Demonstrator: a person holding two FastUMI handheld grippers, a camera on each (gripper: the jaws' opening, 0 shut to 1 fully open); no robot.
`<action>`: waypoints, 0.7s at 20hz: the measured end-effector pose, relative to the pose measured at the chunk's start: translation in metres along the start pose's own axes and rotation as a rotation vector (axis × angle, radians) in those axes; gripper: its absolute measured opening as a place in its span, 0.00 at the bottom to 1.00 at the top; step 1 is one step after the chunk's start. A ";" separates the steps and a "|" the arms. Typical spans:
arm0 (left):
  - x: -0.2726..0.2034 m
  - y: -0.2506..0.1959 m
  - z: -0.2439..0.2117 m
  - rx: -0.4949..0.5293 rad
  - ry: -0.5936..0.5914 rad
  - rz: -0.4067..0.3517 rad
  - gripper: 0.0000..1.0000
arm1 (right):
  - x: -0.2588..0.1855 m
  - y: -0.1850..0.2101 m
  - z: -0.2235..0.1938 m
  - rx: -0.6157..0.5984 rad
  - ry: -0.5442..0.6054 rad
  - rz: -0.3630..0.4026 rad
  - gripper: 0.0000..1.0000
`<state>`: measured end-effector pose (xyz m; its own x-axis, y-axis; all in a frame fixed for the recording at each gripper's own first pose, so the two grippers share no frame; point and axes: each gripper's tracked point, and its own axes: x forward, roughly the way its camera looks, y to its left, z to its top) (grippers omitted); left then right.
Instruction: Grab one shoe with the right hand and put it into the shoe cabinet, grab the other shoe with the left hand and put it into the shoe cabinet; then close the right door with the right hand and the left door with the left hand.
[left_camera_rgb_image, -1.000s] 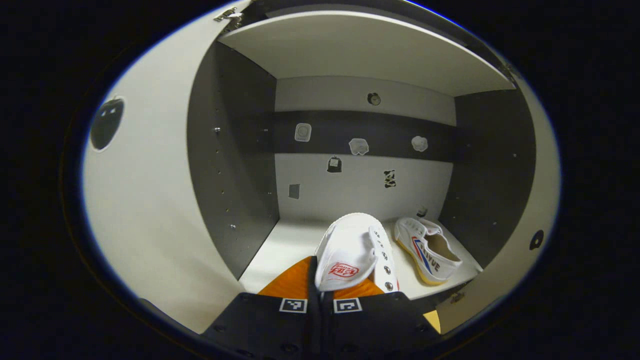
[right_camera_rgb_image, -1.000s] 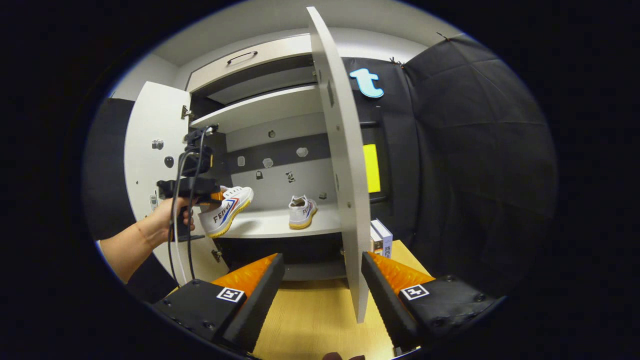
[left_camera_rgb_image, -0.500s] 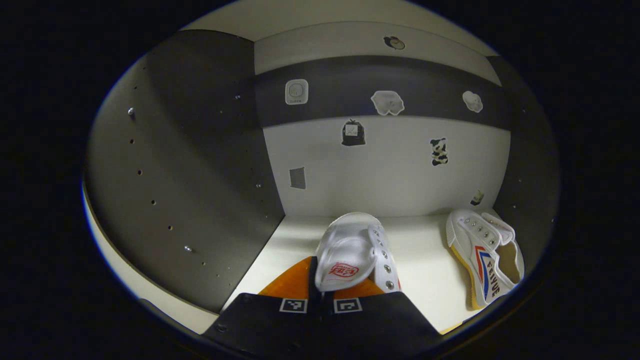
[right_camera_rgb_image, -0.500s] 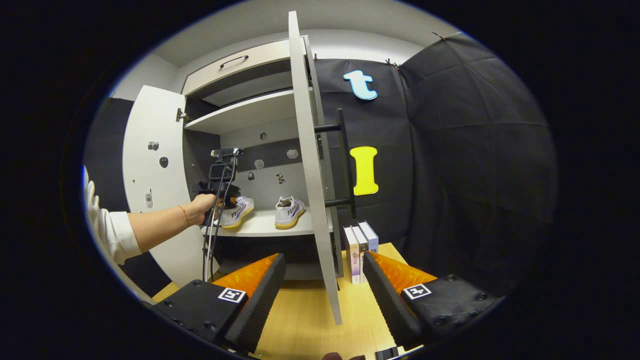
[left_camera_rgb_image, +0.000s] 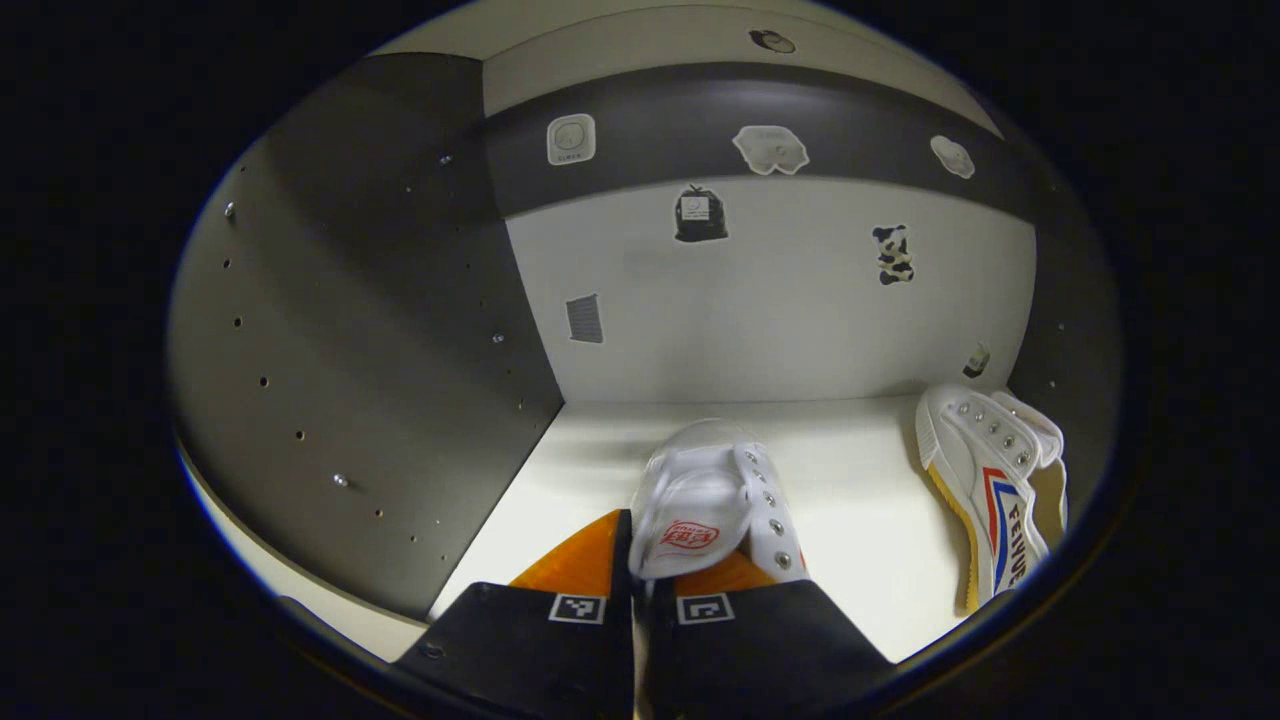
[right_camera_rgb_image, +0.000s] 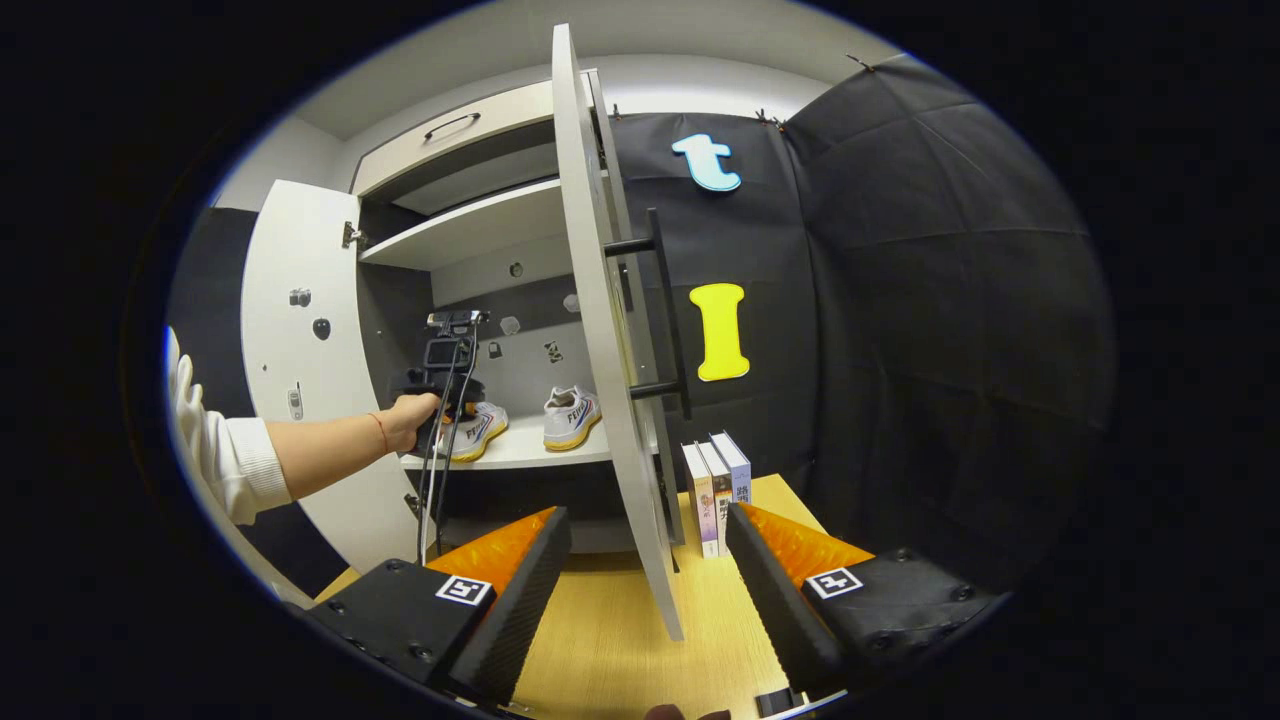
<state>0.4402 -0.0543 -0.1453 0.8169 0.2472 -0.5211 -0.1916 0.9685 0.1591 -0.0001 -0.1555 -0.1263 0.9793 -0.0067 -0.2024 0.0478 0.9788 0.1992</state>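
Note:
My left gripper (left_camera_rgb_image: 648, 545) is shut on the tongue end of a white canvas shoe (left_camera_rgb_image: 715, 480), whose toe points at the cabinet's back wall. The shoe is low over the white shelf (left_camera_rgb_image: 860, 510); contact is unclear. The second white shoe (left_camera_rgb_image: 990, 490), with red and blue stripes, lies on the same shelf at the right. In the right gripper view, a hand holds the left gripper (right_camera_rgb_image: 440, 385) inside the cabinet beside both shoes (right_camera_rgb_image: 570, 415). My right gripper (right_camera_rgb_image: 648, 590) is open over the wooden table, with the right door's edge (right_camera_rgb_image: 600, 330) standing between and beyond its fingers.
The left door (right_camera_rgb_image: 300, 370) stands wide open, and a sleeved arm (right_camera_rgb_image: 300, 455) reaches past it. The right door carries a black bar handle (right_camera_rgb_image: 668, 310) on its outer face. Three books (right_camera_rgb_image: 715, 480) stand on the wooden table (right_camera_rgb_image: 610, 640) beside the cabinet. An upper shelf (right_camera_rgb_image: 470, 220) roofs the compartment.
The left gripper has carried its shoe deeper into the cabinet and lower toward the shelf. The right gripper has shifted so the right door's outer face and handle now show.

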 end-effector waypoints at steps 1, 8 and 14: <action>-0.003 0.001 -0.001 0.011 -0.004 0.002 0.16 | 0.000 0.000 0.000 0.003 -0.002 -0.002 0.98; -0.027 0.007 -0.003 0.000 -0.062 -0.026 0.69 | -0.007 0.009 -0.001 0.015 -0.004 0.003 0.98; -0.081 0.007 0.005 0.008 -0.180 -0.083 0.85 | -0.009 0.013 0.009 0.009 -0.023 0.009 0.98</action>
<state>0.3758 -0.0679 -0.0975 0.9139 0.1564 -0.3746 -0.1156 0.9849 0.1292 -0.0066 -0.1447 -0.1134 0.9839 -0.0031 -0.1789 0.0411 0.9770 0.2094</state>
